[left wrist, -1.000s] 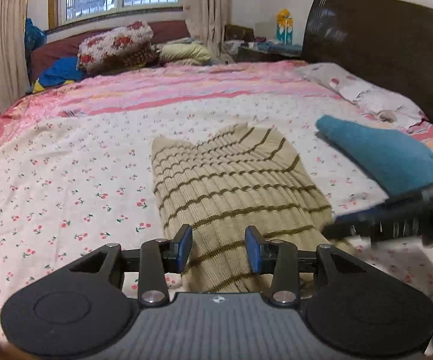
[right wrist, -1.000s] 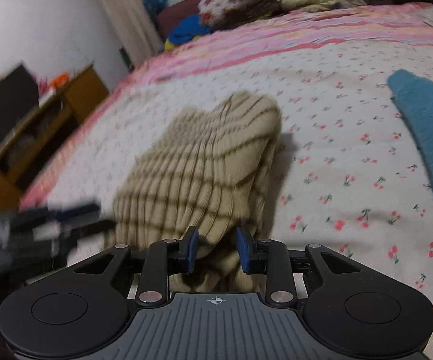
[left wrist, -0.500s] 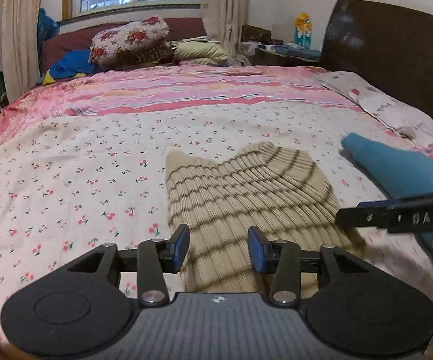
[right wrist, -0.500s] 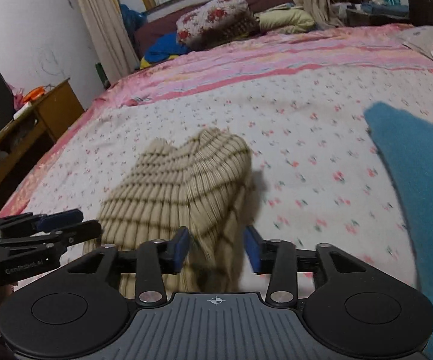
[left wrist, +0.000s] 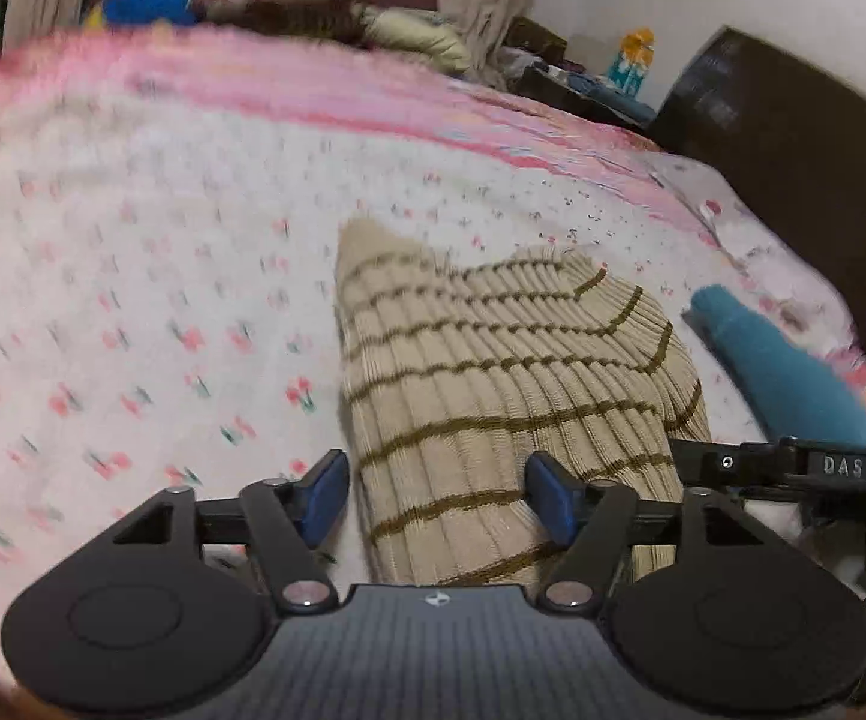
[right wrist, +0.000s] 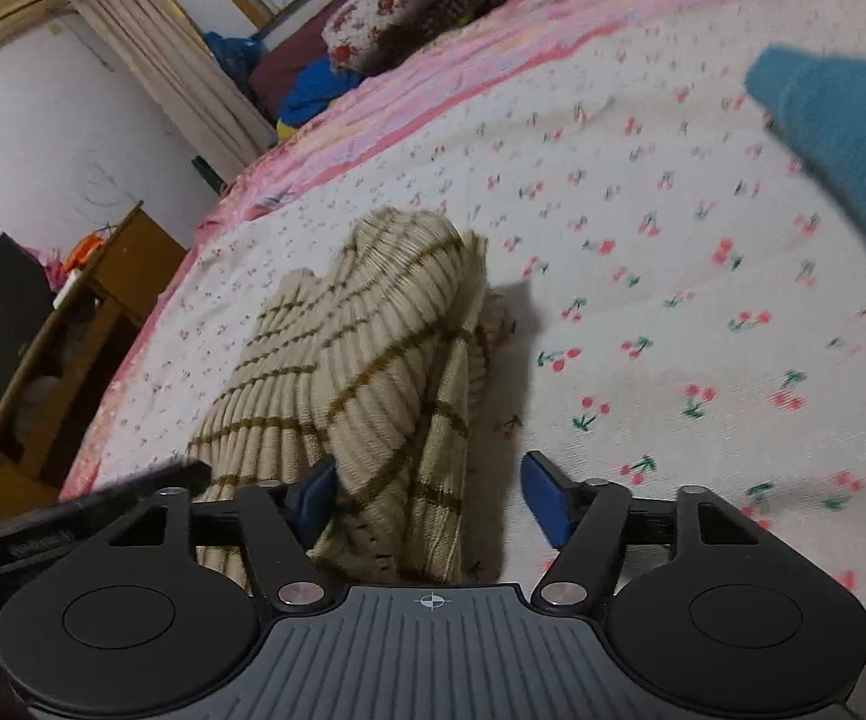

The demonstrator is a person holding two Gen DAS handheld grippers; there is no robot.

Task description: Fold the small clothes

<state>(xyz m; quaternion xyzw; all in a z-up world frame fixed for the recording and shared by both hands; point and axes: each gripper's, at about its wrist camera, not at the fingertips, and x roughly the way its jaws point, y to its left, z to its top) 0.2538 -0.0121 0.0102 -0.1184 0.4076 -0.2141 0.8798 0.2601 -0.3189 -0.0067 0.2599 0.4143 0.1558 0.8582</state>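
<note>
While the sweater (left wrist: 493, 372) lies folded on the bed (left wrist: 133, 276), the left tongs (left wrist: 436, 495) hover over its near end, spread wide and gripping nothing. The right tongs (right wrist: 433, 498) gape just as wide at the sweater's right edge, cloth bunched between the pads but unclamped. A teal garment (right wrist: 847, 138) lies farther right, apart.

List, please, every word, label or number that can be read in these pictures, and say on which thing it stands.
"DAS" in white letters, on the black right gripper as the left wrist view shows it; the print runs on behind an edge.
Pale print on the black left gripper in the right wrist view: too blurred to read.
Nothing readable on the striped sweater.
</note>
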